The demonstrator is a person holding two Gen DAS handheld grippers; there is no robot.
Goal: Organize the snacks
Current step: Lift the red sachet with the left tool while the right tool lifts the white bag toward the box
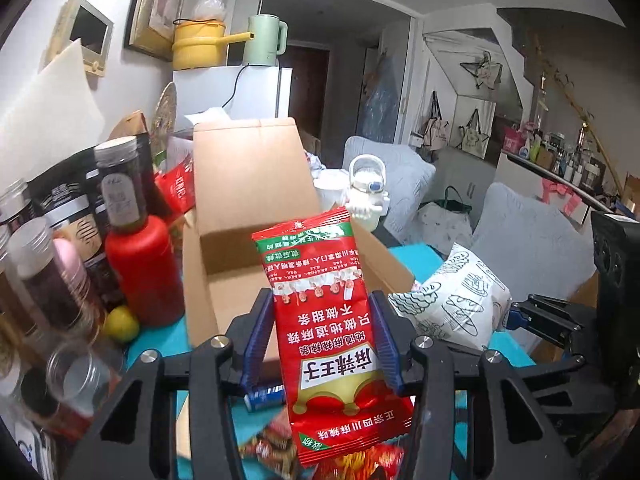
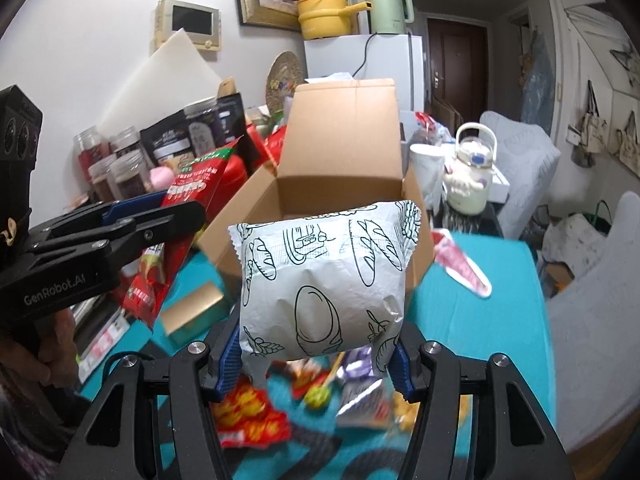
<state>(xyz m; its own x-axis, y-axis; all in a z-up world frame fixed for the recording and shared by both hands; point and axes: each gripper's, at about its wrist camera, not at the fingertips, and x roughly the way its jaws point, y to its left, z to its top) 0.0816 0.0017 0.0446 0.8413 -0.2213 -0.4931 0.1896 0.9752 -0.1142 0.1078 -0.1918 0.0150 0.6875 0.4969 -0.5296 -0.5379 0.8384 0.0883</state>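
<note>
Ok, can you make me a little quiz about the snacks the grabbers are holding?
1. True or false: the cardboard box has its lid open.
2. Which gripper holds the red snack packet? A) left B) right
3. Fill in: the right gripper holds a white packet printed with ____ drawings.

Key: 1 true; 2 A, the left gripper; 3 bread.
</note>
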